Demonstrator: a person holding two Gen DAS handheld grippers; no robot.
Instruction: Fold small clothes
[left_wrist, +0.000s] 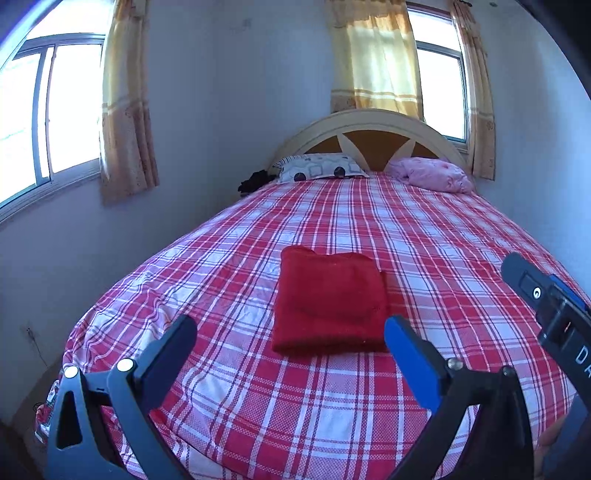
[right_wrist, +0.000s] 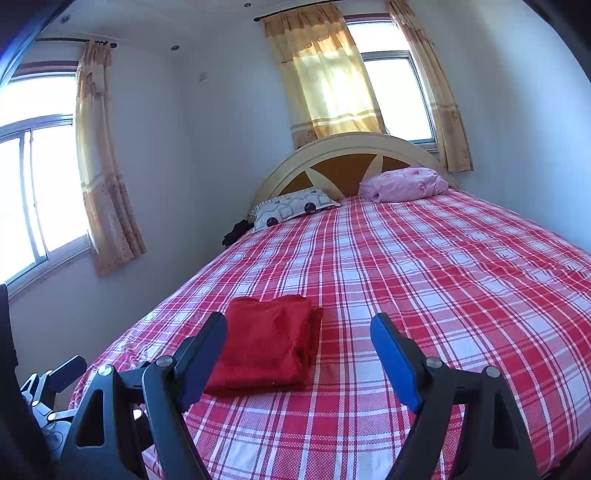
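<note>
A bed (left_wrist: 424, 229) with a red-and-white checked sheet fills both views, pillows at its far end. Near the foot lies a red garment (left_wrist: 328, 302), folded into a thick, neat rectangle. The left gripper (left_wrist: 291, 339) and right gripper (right_wrist: 299, 332) hover just short of it, fingers spread wide, holding nothing. The folding looks finished; to tidy it well, press the loose layered right edge flat without dragging the stack.

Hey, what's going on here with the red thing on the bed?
A person holds two grippers above the foot of a plaid-covered bed. The red garment lies folded into a neat rectangle on the cover. The left gripper and right gripper are both open, holding nothing and not touching it.
</note>
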